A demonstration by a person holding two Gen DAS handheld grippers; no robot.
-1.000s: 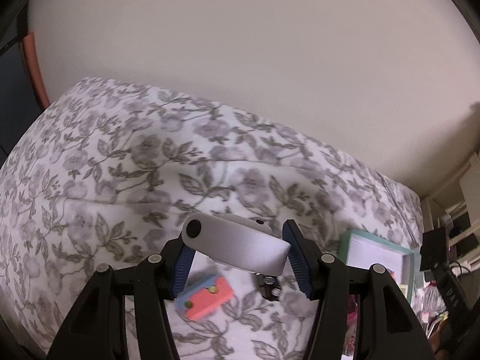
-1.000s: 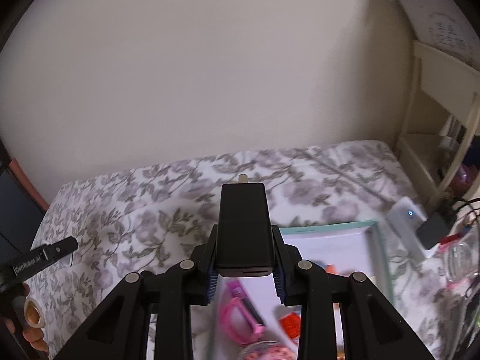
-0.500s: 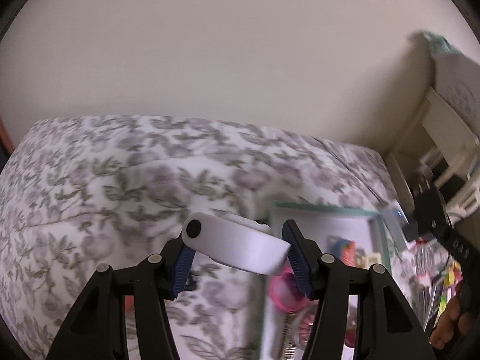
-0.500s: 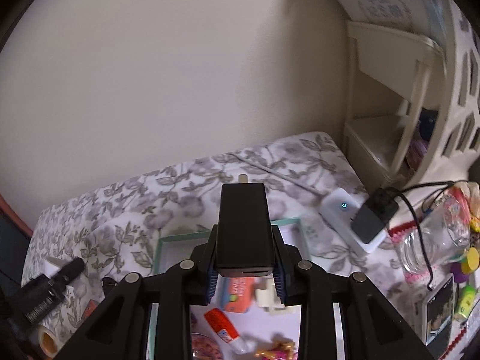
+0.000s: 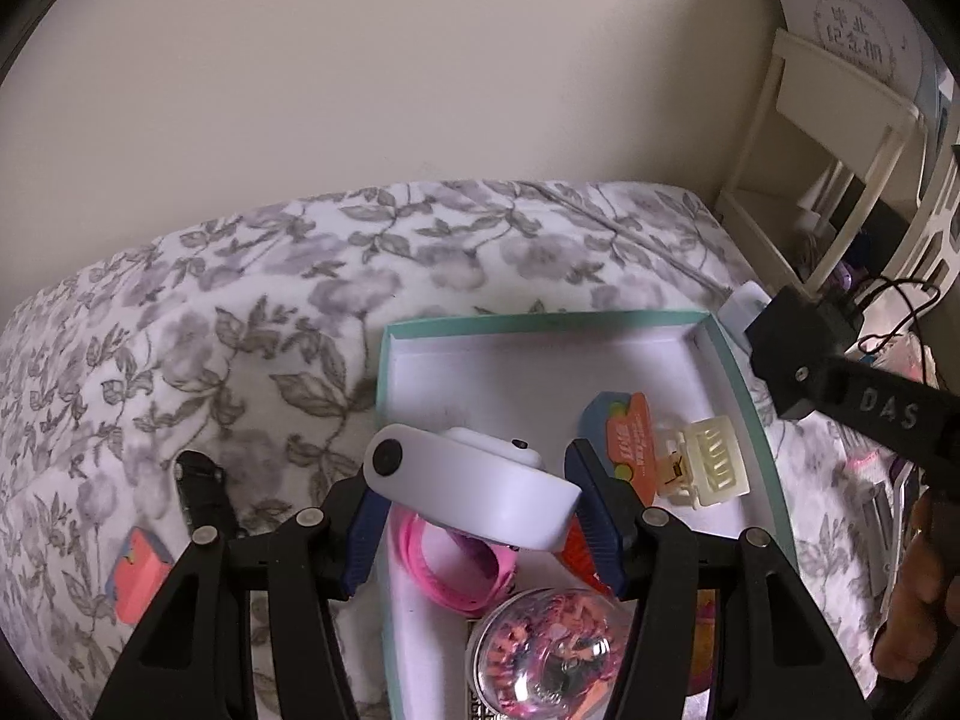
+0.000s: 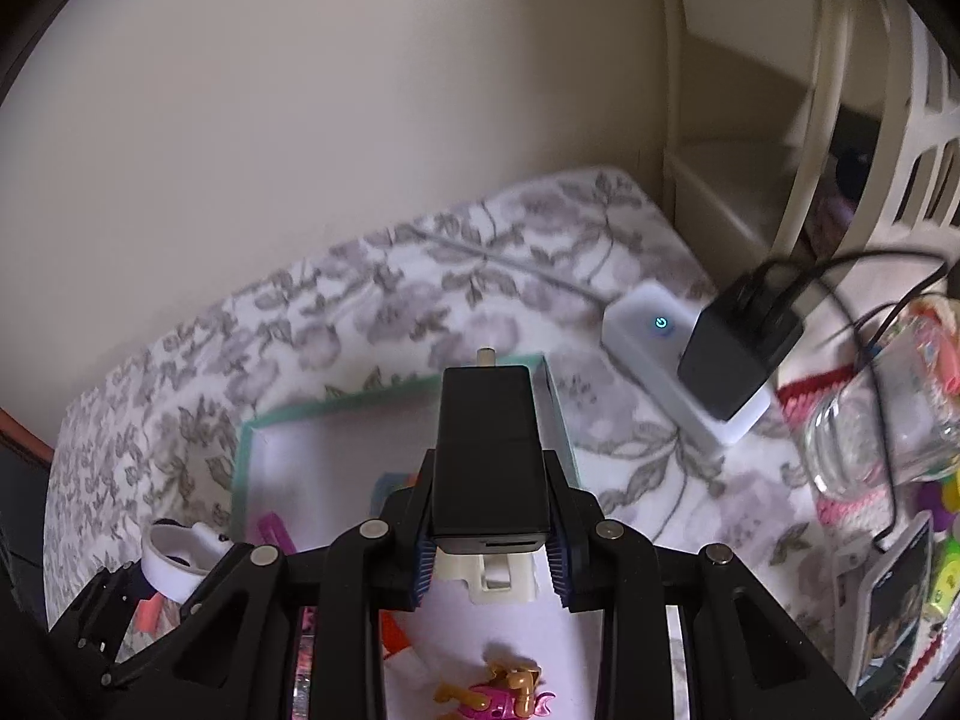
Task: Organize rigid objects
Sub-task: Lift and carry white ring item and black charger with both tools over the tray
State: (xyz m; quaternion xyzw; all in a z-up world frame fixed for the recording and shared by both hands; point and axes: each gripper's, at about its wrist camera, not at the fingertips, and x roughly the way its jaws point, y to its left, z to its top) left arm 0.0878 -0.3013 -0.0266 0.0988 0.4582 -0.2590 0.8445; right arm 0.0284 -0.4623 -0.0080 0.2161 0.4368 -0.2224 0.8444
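Note:
My left gripper (image 5: 474,495) is shut on a white oval device (image 5: 468,492) with a black lens, held above the near left part of a teal-rimmed white box (image 5: 729,360). The box holds a pink band (image 5: 444,570), an orange tag (image 5: 630,432), a cream hair claw (image 5: 714,462) and a glitter ball (image 5: 552,654). My right gripper (image 6: 489,531) is shut on a black rectangular adapter (image 6: 489,450), held over the same box (image 6: 360,399). The white device and left gripper show at lower left in the right wrist view (image 6: 174,558).
A floral cloth (image 5: 270,312) covers the surface. A small black object (image 5: 201,489) and an orange-blue eraser (image 5: 141,570) lie left of the box. A white power strip (image 6: 654,348) with a black plug, a glass jar (image 6: 870,438) and a phone (image 6: 894,600) sit to the right.
Both grippers have swung to the right with their objects held. The left one went from over the floral cloth to over the box. The right one now faces the box's far right corner and the power strip.

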